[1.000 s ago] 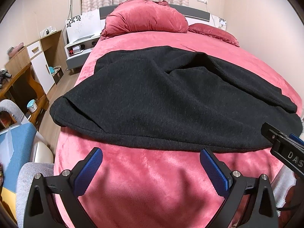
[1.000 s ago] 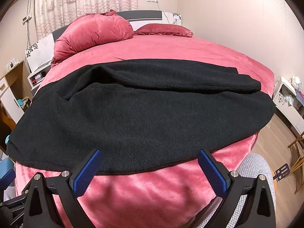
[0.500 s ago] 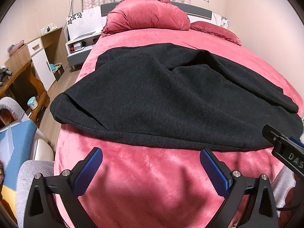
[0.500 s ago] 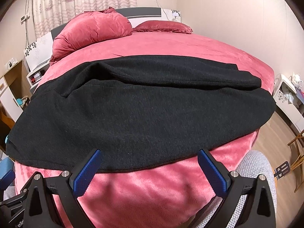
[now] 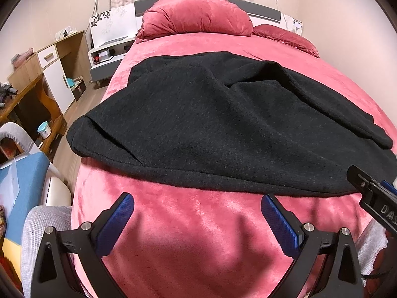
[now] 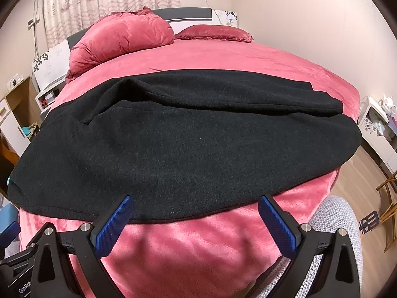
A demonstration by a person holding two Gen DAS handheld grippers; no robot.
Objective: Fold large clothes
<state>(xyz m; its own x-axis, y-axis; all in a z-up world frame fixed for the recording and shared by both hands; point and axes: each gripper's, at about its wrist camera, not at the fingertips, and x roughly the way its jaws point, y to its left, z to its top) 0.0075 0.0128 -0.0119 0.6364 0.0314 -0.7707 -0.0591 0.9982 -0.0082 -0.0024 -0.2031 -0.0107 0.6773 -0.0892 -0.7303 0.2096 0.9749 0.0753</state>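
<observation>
You are edging both wide-open tongs, left gripper [image 5: 197, 209] and right gripper [image 6: 193, 209], closer; the black garment [image 5: 223, 129] is lying just above them, mid-frame.

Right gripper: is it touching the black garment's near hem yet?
Cannot tell. In the right wrist view the open right gripper has fingertips overlapping the black garment hem, but no contact or gap is plain.

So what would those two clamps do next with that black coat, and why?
Probably ease both forward to its near hem. The left gripper and right gripper are open and empty, while the black coat lies spread on the bed.
</observation>
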